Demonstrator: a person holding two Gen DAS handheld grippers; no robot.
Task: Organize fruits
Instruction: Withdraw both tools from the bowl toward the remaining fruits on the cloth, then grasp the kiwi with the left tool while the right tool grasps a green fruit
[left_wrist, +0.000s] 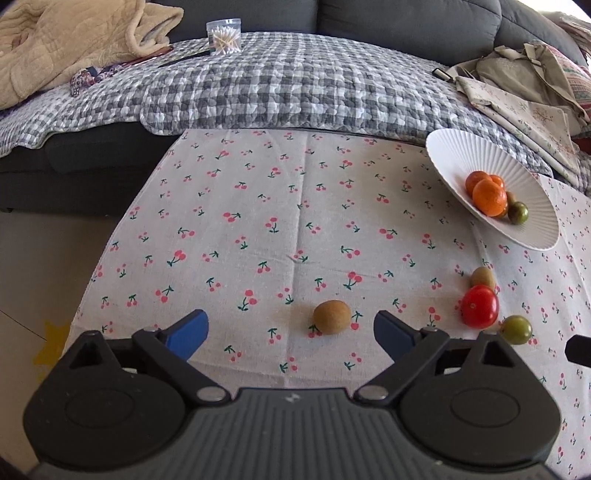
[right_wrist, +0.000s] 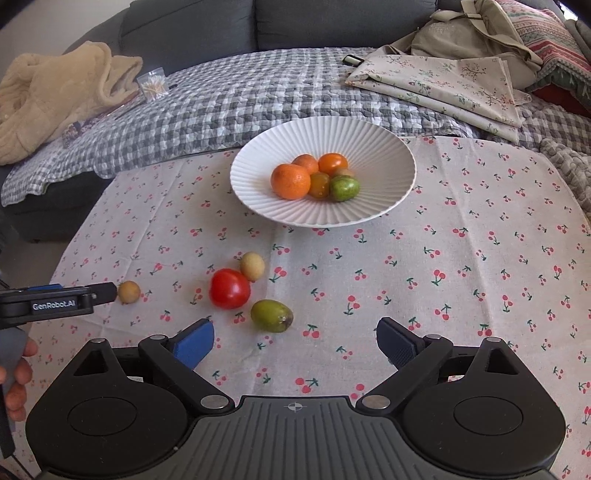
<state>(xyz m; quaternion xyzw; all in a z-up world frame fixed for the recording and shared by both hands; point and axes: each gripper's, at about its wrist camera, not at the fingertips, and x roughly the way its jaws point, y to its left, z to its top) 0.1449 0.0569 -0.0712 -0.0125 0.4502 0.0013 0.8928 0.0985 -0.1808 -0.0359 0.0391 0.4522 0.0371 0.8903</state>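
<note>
Worktop (right_wrist: 461, 240): covered by a cherry-print cloth, one fluted plate (right_wrist: 388, 155) set toward its far side as the collecting spot.
Plate contents: six fruits are counted, one partly hidden.
Loose fruits: four lie nearer than the plate, likely awaiting transfer: one red tomato (right_wrist: 229, 288), one green fruit (right_wrist: 271, 315), two brown fruits (right_wrist: 252, 266).
Left gripper (left_wrist: 290, 326): jaws spread, lowered around the brown fruit (left_wrist: 331, 316) farthest left of the plate, untouched.
Right gripper (right_wrist: 294, 341): jaws spread, empty, nearer than the plate.

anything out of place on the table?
Four fruits lie loose on the cherry-print cloth, outside the white plate: red tomato, green fruit, two small tan fruits. Nothing spilled or damaged.
</note>
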